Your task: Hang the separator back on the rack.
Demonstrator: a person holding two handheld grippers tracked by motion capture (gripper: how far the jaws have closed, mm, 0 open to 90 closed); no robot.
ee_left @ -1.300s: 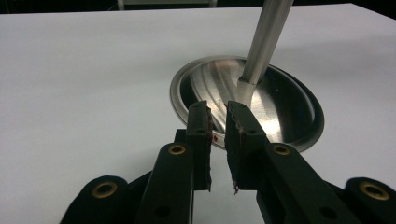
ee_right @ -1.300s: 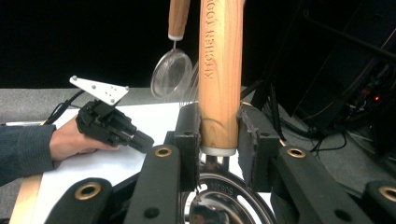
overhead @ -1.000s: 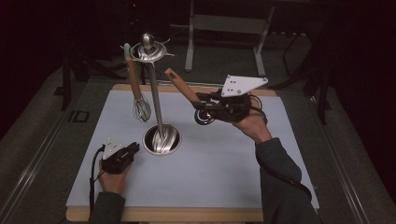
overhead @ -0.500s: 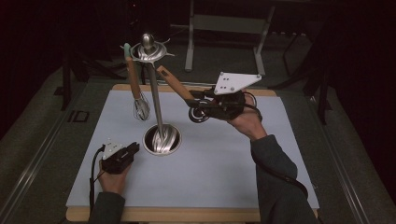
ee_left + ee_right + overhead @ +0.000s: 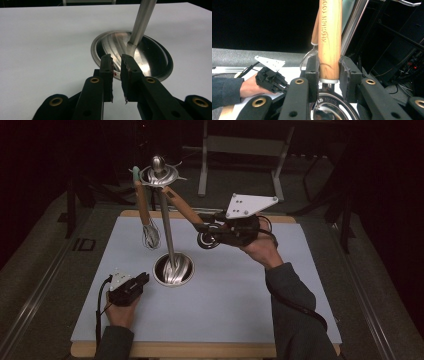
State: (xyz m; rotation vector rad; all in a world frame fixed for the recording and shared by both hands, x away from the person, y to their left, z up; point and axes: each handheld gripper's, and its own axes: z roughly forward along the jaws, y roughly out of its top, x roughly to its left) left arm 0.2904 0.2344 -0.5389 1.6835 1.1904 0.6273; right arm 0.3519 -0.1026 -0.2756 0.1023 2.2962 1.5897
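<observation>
A metal utensil stand rises from a round base [image 5: 173, 270] on a pole [image 5: 167, 230] to a ring at the top [image 5: 159, 174]. A whisk [image 5: 150, 235] with a wooden handle hangs from the ring. My right gripper [image 5: 207, 226] is raised right of the pole, shut on the wooden handle [image 5: 330, 37] of a wheel cutter [image 5: 206, 240]; the handle [image 5: 182, 207] slants up-left to the ring. My left gripper [image 5: 142, 280] rests on the mat left of the base [image 5: 150, 57], jaws nearly together with nothing between them [image 5: 116, 65].
A pale mat [image 5: 225, 305] covers a wooden board on the table. Behind the table stand a grey metal frame [image 5: 240, 150] and dark racks. In the right gripper view, the left gripper [image 5: 270, 80] lies farther off on the mat.
My right gripper has carried the cutter left and slightly up, bringing the handle's tip to the stand's top ring. The left gripper has stayed put.
</observation>
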